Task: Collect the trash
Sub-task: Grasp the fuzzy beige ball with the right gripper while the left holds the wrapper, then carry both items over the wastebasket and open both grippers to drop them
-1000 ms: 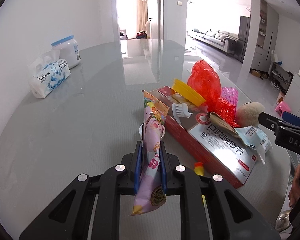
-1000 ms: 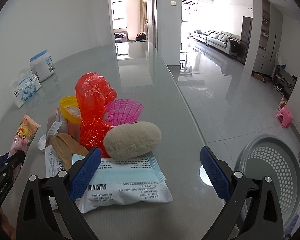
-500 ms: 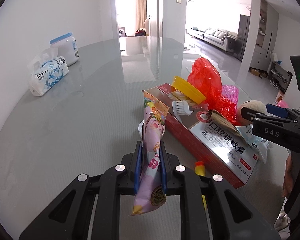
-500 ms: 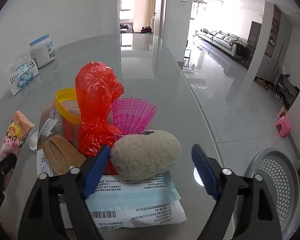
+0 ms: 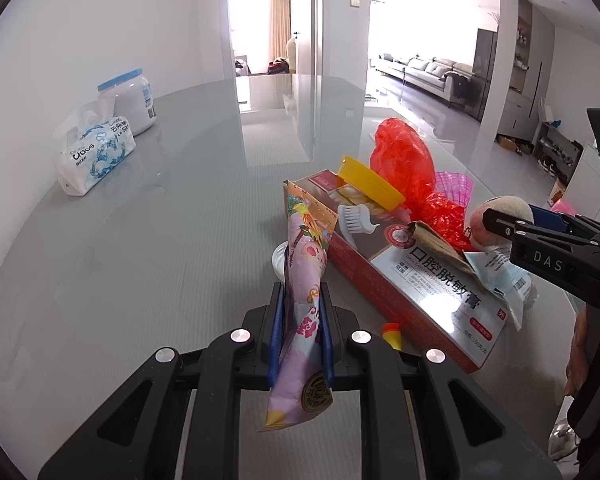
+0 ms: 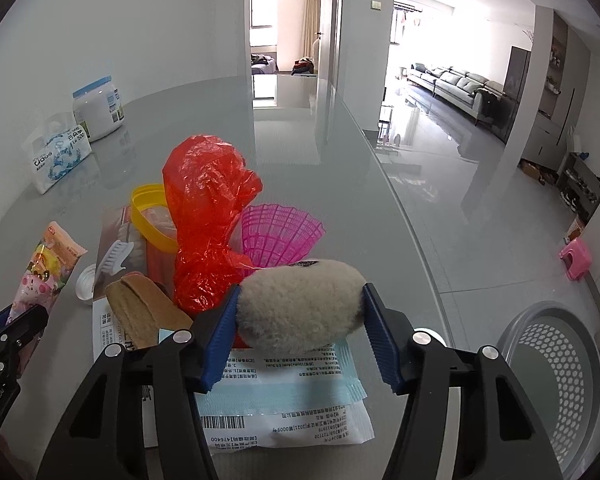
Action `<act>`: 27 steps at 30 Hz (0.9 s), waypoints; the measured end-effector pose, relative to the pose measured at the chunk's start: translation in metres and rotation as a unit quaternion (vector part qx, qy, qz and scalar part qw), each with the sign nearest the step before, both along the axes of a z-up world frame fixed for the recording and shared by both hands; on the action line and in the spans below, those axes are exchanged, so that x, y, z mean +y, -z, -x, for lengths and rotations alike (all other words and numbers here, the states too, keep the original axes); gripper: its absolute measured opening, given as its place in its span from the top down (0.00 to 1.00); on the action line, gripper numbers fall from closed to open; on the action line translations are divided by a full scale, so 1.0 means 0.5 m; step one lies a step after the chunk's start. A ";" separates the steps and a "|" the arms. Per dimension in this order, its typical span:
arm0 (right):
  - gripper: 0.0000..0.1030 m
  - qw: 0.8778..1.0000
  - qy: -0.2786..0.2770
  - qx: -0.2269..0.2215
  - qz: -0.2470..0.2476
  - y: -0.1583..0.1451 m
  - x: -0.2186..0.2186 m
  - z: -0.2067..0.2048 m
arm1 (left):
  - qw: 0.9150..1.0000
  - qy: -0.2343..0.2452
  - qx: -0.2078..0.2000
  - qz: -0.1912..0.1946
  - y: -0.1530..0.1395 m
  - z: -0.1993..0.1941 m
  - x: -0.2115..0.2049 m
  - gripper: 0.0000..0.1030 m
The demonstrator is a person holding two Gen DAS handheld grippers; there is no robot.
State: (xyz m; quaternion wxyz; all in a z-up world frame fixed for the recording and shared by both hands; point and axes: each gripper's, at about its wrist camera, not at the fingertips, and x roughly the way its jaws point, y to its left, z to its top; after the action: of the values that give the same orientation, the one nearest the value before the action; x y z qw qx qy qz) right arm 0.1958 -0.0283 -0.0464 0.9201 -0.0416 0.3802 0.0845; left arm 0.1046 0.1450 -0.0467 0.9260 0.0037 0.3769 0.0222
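Note:
My left gripper (image 5: 302, 300) is shut on a pink snack wrapper (image 5: 306, 248), which stands up between its blue pads above the grey table (image 5: 140, 260). A beige fluffy ball (image 6: 300, 304) lies on a blue-and-white mask packet (image 6: 284, 408). My right gripper (image 6: 300, 316) straddles the ball; its jaws are closing, and both blue pads touch the ball's ends. Behind the ball is a heap of trash: a red plastic bag (image 6: 208, 208), a pink mesh cup (image 6: 280, 236), a yellow lid (image 6: 148, 220), brown paper (image 6: 144, 312) and a red toothpaste box (image 5: 420, 280).
A grey perforated basket (image 6: 552, 380) stands on the floor to the right, below the table's curved edge (image 6: 416, 240). A tissue pack (image 5: 96, 156) and a white jar with a blue lid (image 5: 128, 100) sit far left by the wall. A small white cap (image 6: 86, 282) lies beside the box.
My right gripper has moved forward over the mask packet and narrowed from wide open until its pads meet the fluffy ball. The left gripper and its wrapper have stayed put.

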 end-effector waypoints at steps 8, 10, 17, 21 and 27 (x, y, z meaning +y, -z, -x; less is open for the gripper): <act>0.44 0.999 0.010 -0.019 -0.023 -0.038 -0.052 0.031 | 1.000 0.021 -0.012 -0.003 -0.029 0.012 -0.041 0.84; 0.44 0.999 0.011 -0.023 -0.028 -0.046 -0.064 0.041 | 1.000 0.024 -0.014 -0.003 -0.035 0.013 -0.052 0.84; 0.44 0.998 0.021 -0.036 -0.043 -0.070 -0.121 0.082 | 0.999 0.041 -0.018 -0.004 -0.055 0.018 -0.104 0.84; 0.44 0.997 0.038 -0.038 -0.058 -0.075 -0.162 0.104 | 0.998 0.057 -0.018 -0.006 -0.060 0.018 -0.144 0.84; 0.44 0.994 0.083 -0.025 -0.065 -0.056 -0.271 0.157 | 0.996 0.091 -0.016 -0.005 -0.058 0.014 -0.236 0.84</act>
State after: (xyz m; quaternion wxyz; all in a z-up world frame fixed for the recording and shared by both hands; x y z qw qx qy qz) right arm 0.1176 -0.1640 -0.0184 0.9340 0.0482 0.3526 0.0316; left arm 0.0978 0.0270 -0.0178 0.9301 0.0427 0.3598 -0.0601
